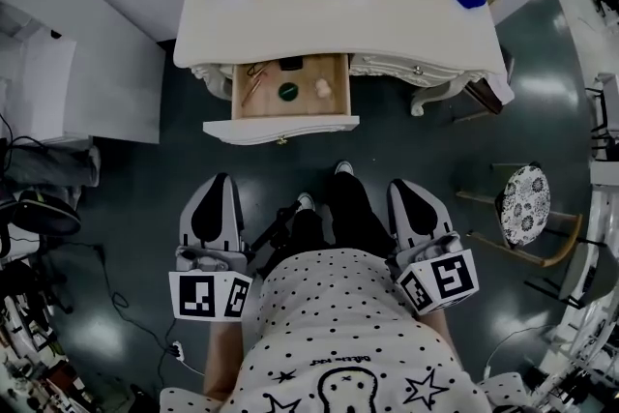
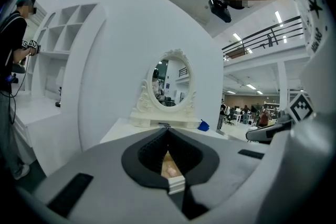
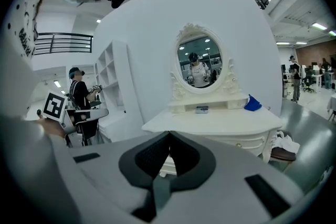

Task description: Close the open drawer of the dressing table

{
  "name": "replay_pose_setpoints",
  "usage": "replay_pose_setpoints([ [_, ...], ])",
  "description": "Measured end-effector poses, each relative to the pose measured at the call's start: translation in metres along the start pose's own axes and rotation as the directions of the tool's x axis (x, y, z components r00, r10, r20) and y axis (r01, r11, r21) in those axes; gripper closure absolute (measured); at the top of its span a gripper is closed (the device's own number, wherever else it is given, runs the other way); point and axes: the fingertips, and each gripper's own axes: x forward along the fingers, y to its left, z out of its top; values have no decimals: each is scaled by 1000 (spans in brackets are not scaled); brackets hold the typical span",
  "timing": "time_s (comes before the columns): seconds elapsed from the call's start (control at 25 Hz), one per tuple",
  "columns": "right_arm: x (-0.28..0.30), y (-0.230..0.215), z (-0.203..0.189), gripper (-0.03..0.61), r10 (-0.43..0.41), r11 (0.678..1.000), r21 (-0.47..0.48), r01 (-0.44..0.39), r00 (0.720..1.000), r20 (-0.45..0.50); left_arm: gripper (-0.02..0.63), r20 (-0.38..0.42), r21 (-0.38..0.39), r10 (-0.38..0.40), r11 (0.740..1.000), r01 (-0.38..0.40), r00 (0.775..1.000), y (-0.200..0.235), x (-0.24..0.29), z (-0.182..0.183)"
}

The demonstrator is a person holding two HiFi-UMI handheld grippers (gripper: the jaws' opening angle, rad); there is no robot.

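Head view looks down into the drawer (image 1: 280, 125), pulled out of the dressing table (image 1: 338, 24) toward the person, its long side across the front. Only the gripper views show the mirror (image 3: 199, 63). Left gripper (image 1: 217, 179) and right gripper (image 1: 406, 185) jaws are closed and empty.

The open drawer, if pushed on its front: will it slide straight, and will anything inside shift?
The drawer looks like stiff wood and should probably slide straight if pushed near its middle knob. The loose small items inside look light; a hard shove would likely shift them.
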Motion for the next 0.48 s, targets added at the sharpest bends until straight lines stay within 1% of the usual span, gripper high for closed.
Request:
replay_pose_setpoints([
  [0.28, 26, -48, 24, 569, 55, 998, -33, -55, 998, -3, 601, 37, -3, 58, 998, -58, 998, -16, 46, 13],
  [0.48, 38, -83, 37, 569, 75, 996, -48, -75, 997, 10, 601, 57, 3, 97, 995, -98, 994, -27, 70, 18],
])
